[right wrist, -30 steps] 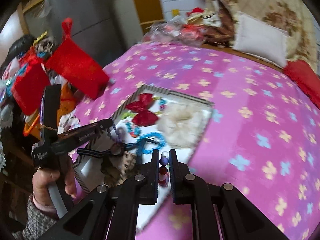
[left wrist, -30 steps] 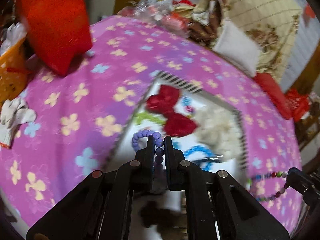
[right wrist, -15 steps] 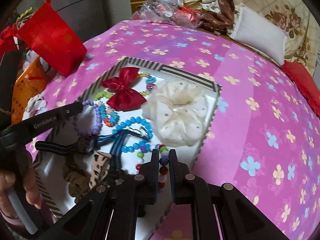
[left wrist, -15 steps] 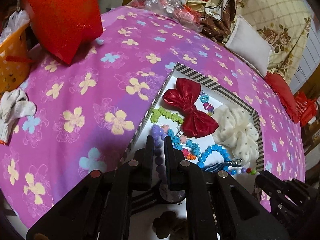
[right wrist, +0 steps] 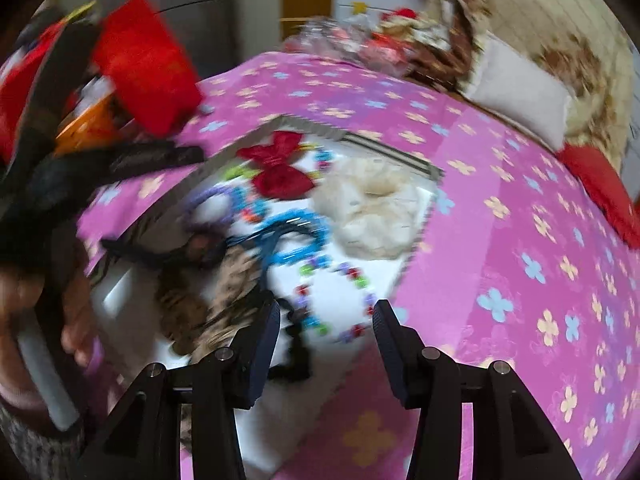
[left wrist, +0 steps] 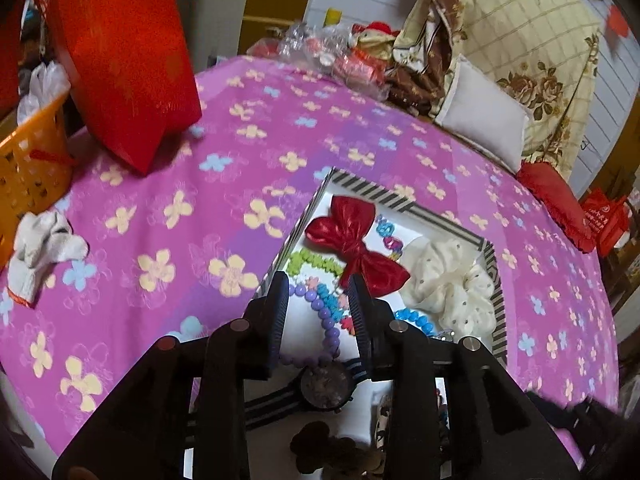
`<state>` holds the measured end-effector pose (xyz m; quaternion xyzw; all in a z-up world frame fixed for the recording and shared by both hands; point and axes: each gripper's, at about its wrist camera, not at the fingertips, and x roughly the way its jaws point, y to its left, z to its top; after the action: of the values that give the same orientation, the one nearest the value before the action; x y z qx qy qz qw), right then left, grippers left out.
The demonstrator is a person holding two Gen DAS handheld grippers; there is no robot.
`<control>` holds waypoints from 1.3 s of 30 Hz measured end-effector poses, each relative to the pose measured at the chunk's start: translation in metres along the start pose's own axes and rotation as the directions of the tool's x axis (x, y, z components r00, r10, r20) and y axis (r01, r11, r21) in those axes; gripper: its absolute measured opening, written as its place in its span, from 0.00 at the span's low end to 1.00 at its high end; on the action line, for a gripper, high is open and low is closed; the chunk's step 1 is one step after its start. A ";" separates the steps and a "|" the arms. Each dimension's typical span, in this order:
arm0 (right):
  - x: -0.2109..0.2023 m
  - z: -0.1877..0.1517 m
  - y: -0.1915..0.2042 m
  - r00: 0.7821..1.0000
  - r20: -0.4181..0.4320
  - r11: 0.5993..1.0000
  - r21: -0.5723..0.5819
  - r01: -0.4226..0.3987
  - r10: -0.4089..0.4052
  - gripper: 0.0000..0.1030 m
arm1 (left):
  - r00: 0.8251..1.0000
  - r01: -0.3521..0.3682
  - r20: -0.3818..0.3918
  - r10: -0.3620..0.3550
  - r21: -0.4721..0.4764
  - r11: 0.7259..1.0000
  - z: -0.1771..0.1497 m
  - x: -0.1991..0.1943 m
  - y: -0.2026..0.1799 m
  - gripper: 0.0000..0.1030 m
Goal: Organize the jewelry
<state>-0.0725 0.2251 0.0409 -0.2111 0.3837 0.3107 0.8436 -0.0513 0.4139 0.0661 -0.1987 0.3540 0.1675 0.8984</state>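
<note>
A white tray with a striped rim (left wrist: pixel 372 189) lies on the pink flowered bed cover. Over its near end my left gripper (left wrist: pixel 320 300) has its jaws opening. A purple bead bracelet (left wrist: pixel 329 326) lies loose between them on the tray floor, untouched by the pads. In the blurred right wrist view my right gripper (right wrist: pixel 326 322) is opening too. A multicoloured bead bracelet (right wrist: pixel 340 300) lies in the tray (right wrist: pixel 418 254) just past its fingertips, free of both. The left gripper (right wrist: pixel 156 156) shows at the left, held by a hand (right wrist: pixel 24 308).
The tray also holds a red bow (left wrist: pixel 356 248), a cream scrunchie (left wrist: pixel 448 276), green beads (left wrist: pixel 312 260), a blue bracelet (left wrist: pixel 416 320) and a dark watch (left wrist: pixel 326 384). A red bag (left wrist: pixel 120 60), orange basket (left wrist: pixel 28 160) and white cloth (left wrist: pixel 40 252) stand left.
Both grippers came down over the tray holding their bracelets, then opened. The purple bracelet left the left jaws and the multicoloured one left the right jaws; both now lie in the tray.
</note>
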 end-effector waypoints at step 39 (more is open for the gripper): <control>-0.029 -0.055 -0.050 0.995 -0.013 0.979 0.175 0.101 -0.101 0.47 | 0.882 -0.294 0.396 0.255 0.039 0.955 -0.012 -0.055 -0.031 0.80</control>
<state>-0.0815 0.1462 0.0352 -0.1560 0.4002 0.2321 0.8727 -0.0827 0.3730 0.1042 -0.0653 0.2023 0.3114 0.9262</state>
